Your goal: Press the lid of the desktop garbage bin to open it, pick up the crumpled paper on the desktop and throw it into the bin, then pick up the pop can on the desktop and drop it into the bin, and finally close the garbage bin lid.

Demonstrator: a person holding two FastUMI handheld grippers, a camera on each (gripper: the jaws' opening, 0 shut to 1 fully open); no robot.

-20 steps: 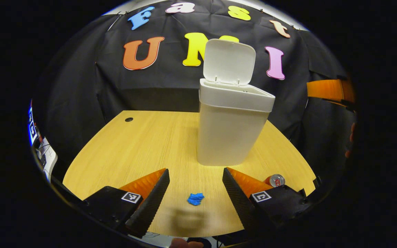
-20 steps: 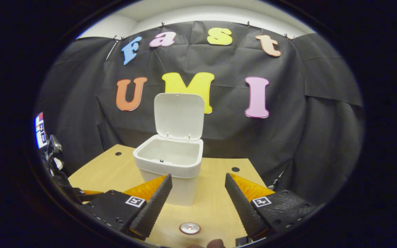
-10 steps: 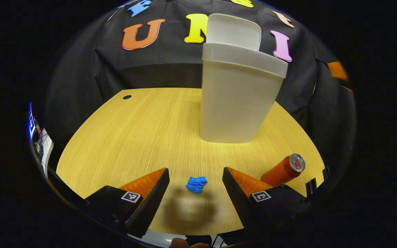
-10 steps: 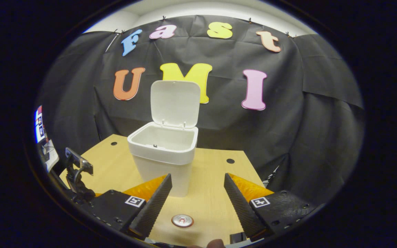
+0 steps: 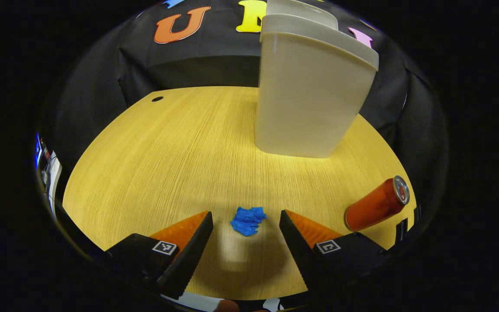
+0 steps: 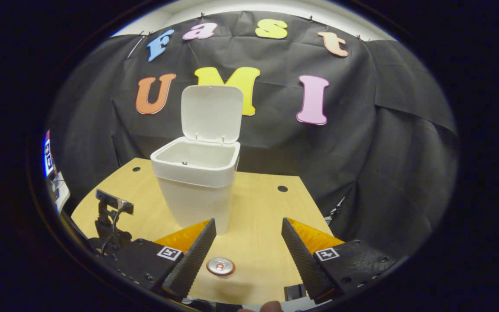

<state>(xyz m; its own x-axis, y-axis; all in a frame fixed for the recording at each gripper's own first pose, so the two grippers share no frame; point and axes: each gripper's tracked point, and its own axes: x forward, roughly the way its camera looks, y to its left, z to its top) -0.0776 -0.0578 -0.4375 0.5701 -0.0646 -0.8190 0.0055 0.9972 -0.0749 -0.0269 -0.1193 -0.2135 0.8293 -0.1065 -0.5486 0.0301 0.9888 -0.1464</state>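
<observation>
In the left gripper view my left gripper [image 5: 246, 225] is spread wide and empty, low over the table [image 5: 154, 160], with the crumpled paper [image 5: 248, 220] lying just ahead between its fingertips. The pop can [image 5: 377, 203] stands near right, the garbage bin [image 5: 312, 91] far right with its lid [image 6: 212, 113] up. My right gripper [image 6: 248, 234] hangs wide open above the can.

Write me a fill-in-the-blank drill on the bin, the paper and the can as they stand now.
1. The lid of the bin stands ____.
2. The crumpled paper on the desk is ____ in colour.
3. The paper lies just ahead of the gap between the open fingers of the ____ gripper.
4. The pop can stands ____ on the desk.

Missing words: open; blue; left; upright
</observation>
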